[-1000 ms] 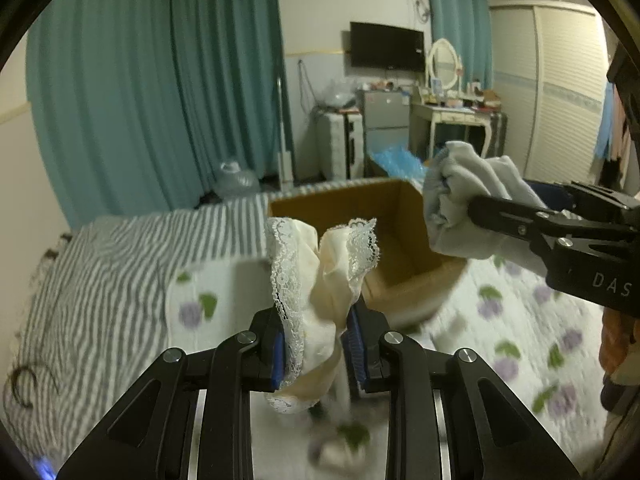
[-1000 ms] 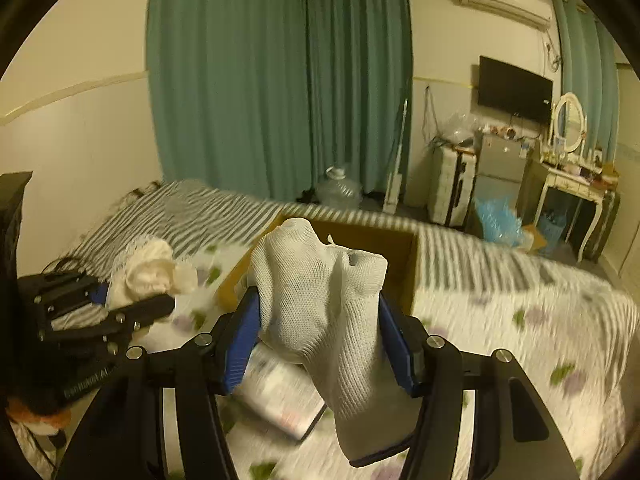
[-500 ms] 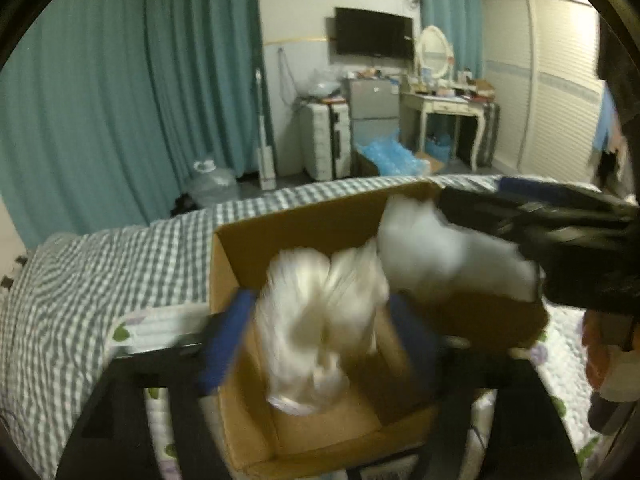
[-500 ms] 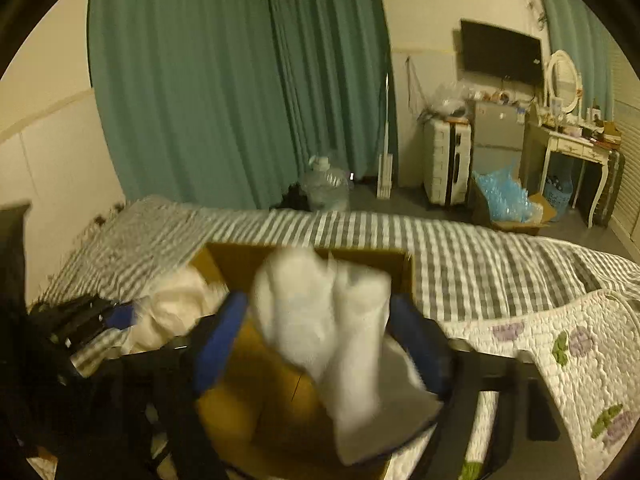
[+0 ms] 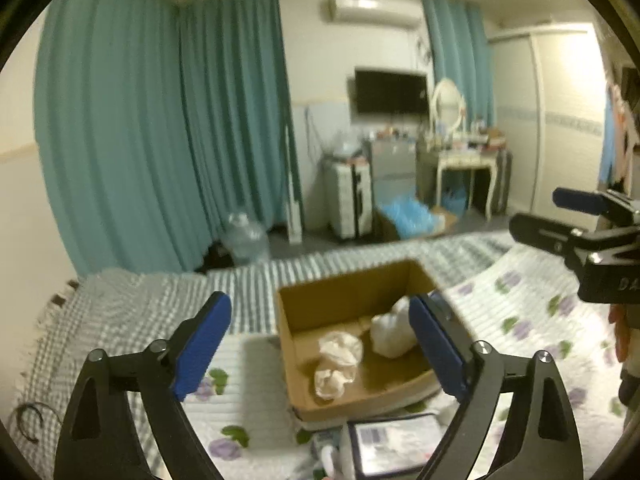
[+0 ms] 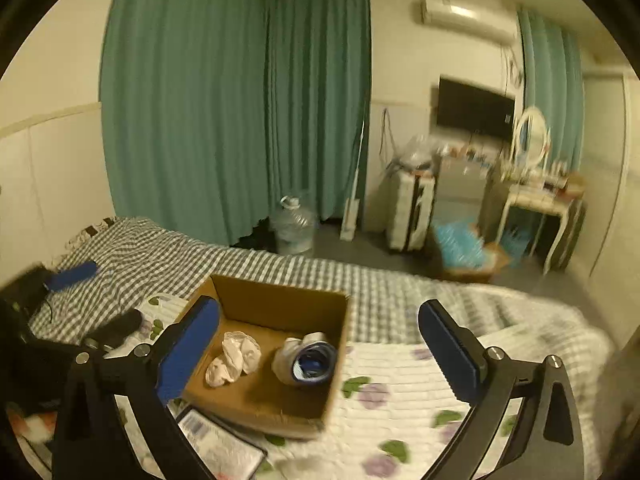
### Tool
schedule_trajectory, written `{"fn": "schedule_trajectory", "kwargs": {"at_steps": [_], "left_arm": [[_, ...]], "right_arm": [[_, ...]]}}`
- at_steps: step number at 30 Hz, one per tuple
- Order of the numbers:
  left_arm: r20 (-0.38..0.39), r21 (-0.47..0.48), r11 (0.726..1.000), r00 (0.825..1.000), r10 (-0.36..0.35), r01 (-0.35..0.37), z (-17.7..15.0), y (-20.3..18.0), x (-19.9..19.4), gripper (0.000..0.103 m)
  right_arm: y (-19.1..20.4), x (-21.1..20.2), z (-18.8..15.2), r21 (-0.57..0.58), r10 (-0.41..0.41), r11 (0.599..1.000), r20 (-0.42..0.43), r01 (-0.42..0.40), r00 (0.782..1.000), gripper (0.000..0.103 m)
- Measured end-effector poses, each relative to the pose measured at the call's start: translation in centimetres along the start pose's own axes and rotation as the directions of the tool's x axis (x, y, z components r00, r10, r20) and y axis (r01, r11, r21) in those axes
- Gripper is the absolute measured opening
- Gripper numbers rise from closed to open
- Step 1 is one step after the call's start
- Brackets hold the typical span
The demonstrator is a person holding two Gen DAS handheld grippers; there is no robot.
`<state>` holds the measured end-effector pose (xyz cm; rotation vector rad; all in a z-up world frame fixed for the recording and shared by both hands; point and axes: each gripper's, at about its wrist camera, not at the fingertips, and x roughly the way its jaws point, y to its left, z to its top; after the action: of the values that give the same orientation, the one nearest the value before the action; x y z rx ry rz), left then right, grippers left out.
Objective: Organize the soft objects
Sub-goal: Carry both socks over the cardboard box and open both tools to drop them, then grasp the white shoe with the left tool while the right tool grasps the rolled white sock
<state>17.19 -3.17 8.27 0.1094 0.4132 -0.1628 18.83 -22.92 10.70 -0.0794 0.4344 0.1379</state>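
**Both items dropped in box; jaws empty**

Left wrist view: left gripper (image 5: 320, 344) jaws have just opened wide, empty; lace cloth (image 5: 338, 362) lies lower centre inside cardboard box (image 5: 352, 286).

Right wrist view: right gripper (image 6: 320, 350) likewise wide, empty; sock bundle (image 6: 306, 360) rests in box. Recommend withdrawing clear of the walls.

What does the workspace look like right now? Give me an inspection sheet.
Surface: bed with white floral quilt over grey checked sheet.
Job's things: open brown cardboard box on the quilt holds a crumpled cream lace-trimmed cloth and a rolled white sock bundle, apart.
Clutter: flat labelled packet beside the box.
Grippers: left gripper and right gripper have just been opening; both open, nothing between the jaws.
Cables: dark looped cord on the sheet.
Surroundings: teal curtains, wall television, clear water jug.
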Motion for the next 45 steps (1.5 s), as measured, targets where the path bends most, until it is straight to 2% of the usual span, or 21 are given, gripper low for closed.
{"fn": "schedule_trajectory", "kwargs": {"at_steps": [4, 6, 9, 11, 15, 19, 22, 26, 29, 31, 33, 35, 37, 39, 41, 45], "left_arm": [[0.088, 0.016, 1.000, 0.996, 0.005, -0.007, 0.5, 0.1, -6.3, 0.095], [0.106, 0.025, 1.000, 0.994, -0.001, -0.002, -0.2, -0.2, -8.6, 0.095], [0.110, 0.042, 0.999, 0.994, -0.023, 0.018, -1.9, -0.5, -10.4, 0.095], [0.075, 0.043, 0.999, 0.997, -0.022, 0.019, -3.6, -0.7, -10.6, 0.095], [-0.008, -0.035, 0.999, 0.999, -0.040, 0.040, -7.4, -0.6, -8.9, 0.095], [-0.073, -0.058, 0.998, 0.997, 0.023, -0.027, -11.8, -0.6, -6.1, 0.095], [-0.166, -0.064, 0.997, 0.986, 0.035, -0.047, -15.3, -0.7, -3.7, 0.095], [-0.283, -0.044, 0.998, 0.959, 0.027, -0.041, -19.4, -1.4, -1.3, 0.095], [-0.324, -0.052, 0.998, 0.946, 0.005, -0.023, -20.8, -1.5, -0.5, 0.095], [-0.352, -0.070, 0.997, 0.936, -0.013, -0.012, -21.3, -1.4, 0.1, 0.095], [-0.381, -0.075, 0.997, 0.925, -0.017, -0.012, -21.6, -1.4, 0.7, 0.095], [-0.404, -0.083, 0.997, 0.914, -0.029, -0.005, -22.2, -1.4, 1.2, 0.095], [-0.427, -0.091, 0.996, 0.903, -0.050, 0.012, -22.7, -1.4, 1.8, 0.095], [-0.456, -0.082, 0.997, 0.889, -0.048, 0.012, -23.2, -1.7, 2.5, 0.095], [-0.476, -0.063, 0.998, 0.879, -0.039, 0.010, -23.4, -2.0, 2.9, 0.095], [-0.485, -0.047, 0.999, 0.874, -0.029, 0.007, -23.5, -2.4, 3.9, 0.094]], "right_arm": [[1.1, -6.7, 0.6, -0.048, -0.022, 0.999, 0.043, 0.024, 0.999, 0.102], [2.0, -9.4, -0.1, -0.062, -0.017, 0.998, 0.044, 0.020, 0.999, 0.102], [3.2, -11.1, -2.0, -0.082, 0.001, 0.997, 0.013, 0.000, 1.000, 0.102], [4.1, -11.6, -4.3, -0.094, 0.003, 0.996, -0.012, -0.004, 1.000, 0.102], [5.1, -10.1, -9.5, -0.049, 0.066, 0.996, -0.111, -0.072, 0.992, 0.102], [5.6, -7.0, -14.4, -0.027, 0.046, 0.998, -0.198, -0.052, 0.979, 0.102], [6.1, -4.3, -18.3, -0.027, 0.006, 1.000, -0.285, -0.015, 0.958, 0.102], [5.8, -1.6, -21.9, 0.021, 0.044, 0.999, -0.382, -0.039, 0.923, 0.100], [5.7, -0.1, -23.6, 0.059, 0.074, 0.997, -0.448, -0.053, 0.891, 0.093], [5.8, 0.9, -24.0, 0.065, 0.077, 0.997, -0.475, -0.052, 0.877, 0.082], [6.0, 1.7, -24.2, 0.072, 0.091, 0.995, -0.491, -0.064, 0.867, 0.077], [6.3, 2.4, -24.6, 0.068, 0.098, 0.995, -0.512, -0.073, 0.853, 0.066], [6.5, 3.2, -25.2, 0.060, 0.101, 0.995, -0.534, -0.081, 0.840, 0.043], [6.7, 3.4, -25.4, 0.053, 0.101, 0.995, -0.539, -0.086, 0.837, 0.042], [6.9, 3.0, -25.2, 0.040, 0.099, 0.995, -0.525, -0.092, 0.845, 0.040], [7.0, 2.7, -24.9, 0.041, 0.111, 0.994, -0.507, -0.105, 0.855, 0.040]]}}
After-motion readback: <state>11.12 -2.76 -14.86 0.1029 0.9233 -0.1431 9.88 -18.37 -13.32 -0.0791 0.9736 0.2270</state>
